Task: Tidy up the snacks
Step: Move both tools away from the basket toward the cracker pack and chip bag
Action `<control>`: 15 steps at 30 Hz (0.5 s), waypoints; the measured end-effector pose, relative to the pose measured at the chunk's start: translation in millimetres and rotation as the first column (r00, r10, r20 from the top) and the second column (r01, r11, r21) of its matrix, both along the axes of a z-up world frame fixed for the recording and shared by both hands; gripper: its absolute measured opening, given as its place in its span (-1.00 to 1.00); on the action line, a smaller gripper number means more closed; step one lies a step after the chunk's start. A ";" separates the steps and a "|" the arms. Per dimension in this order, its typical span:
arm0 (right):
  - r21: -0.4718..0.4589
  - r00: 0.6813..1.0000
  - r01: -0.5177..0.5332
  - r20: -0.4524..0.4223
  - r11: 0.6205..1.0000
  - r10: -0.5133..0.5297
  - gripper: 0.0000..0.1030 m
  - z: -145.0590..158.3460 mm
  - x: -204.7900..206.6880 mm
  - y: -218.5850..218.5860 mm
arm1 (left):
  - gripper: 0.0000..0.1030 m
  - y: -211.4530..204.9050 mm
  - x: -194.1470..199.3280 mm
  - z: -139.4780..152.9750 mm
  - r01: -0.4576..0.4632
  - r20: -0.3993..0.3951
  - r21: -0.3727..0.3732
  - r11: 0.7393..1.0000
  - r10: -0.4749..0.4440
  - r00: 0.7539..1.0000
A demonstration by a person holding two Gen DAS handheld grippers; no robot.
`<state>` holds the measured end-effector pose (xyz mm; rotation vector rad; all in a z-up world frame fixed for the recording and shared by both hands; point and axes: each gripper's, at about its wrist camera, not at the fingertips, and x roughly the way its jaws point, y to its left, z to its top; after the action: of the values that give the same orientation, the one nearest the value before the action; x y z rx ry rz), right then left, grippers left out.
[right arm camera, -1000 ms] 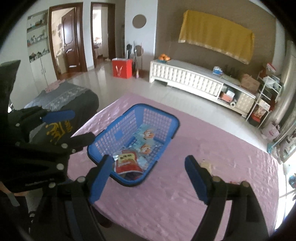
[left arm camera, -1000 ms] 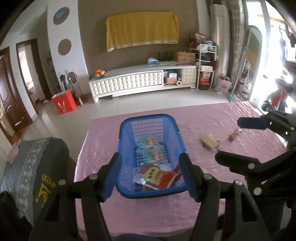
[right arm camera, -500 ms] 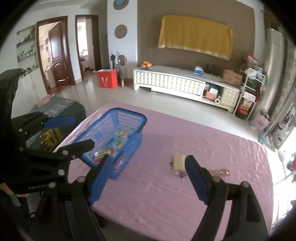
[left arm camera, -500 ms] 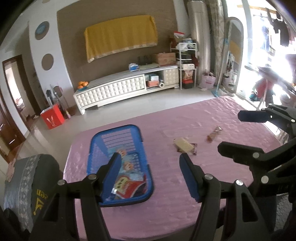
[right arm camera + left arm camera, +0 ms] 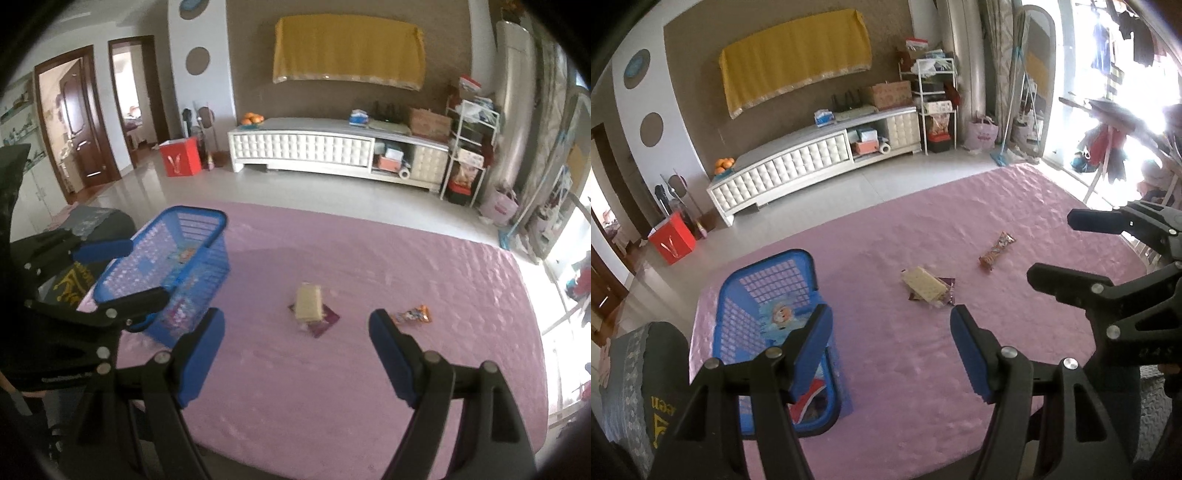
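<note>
Lying loose on the pink surface (image 5: pixel 369 369) are the snacks not yet sorted: a pale cracker pack (image 5: pixel 308 302) resting partly on a dark purple wrapper (image 5: pixel 325 320), and, a little to the right and apart from them, an orange-brown snack bar (image 5: pixel 412 316). The same three show in the left wrist view, the cracker pack (image 5: pixel 923 285) over the purple wrapper (image 5: pixel 946 285), the bar (image 5: pixel 996 250) farther off. The blue basket (image 5: pixel 768 280) stands near the surface's left edge and already holds some packets; a light blue one with a cartoon face is visible, and something red lower down, though the near finger hides most of it, so I cannot say how many.

The left hand-held gripper (image 5: pixel 891 347) hangs above the near part of the surface, released and holding nothing, its jaws spread wide between basket and cracker pack. The right hand-held gripper (image 5: pixel 297 349) is likewise released and empty, its jaws framing the cracker pack from above and well short of it.

The step in hand looks like the approach to the next loose snack. The next move probably calls for lowering one gripper onto the cracker pack, closing across its narrow sides without catching the wrapper beneath, then carrying it to the basket.
</note>
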<state>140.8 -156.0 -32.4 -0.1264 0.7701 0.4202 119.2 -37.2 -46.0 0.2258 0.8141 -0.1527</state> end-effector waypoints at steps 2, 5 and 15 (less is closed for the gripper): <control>0.001 1.000 0.008 -0.011 1.000 -0.008 0.62 -5.5 6.3 -5.8 | 0.25 -4.8 8.4 -5.5 0.001 -0.013 -0.003 1.000 -0.002 1.000; 0.004 0.999 0.019 -0.039 1.000 -0.018 0.62 -16.8 16.1 -14.0 | 0.25 -10.6 26.5 -17.9 -0.002 -0.049 -0.012 1.000 0.002 0.999; -0.073 0.993 0.085 -0.071 0.994 -0.090 0.62 -59.4 54.7 -33.3 | 0.25 -25.2 78.3 -66.4 -0.040 -0.159 -0.076 0.996 0.028 0.987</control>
<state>195.5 -189.3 -91.8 -0.1426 0.8603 0.3159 197.6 -62.4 -112.4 0.1264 0.9673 -0.1719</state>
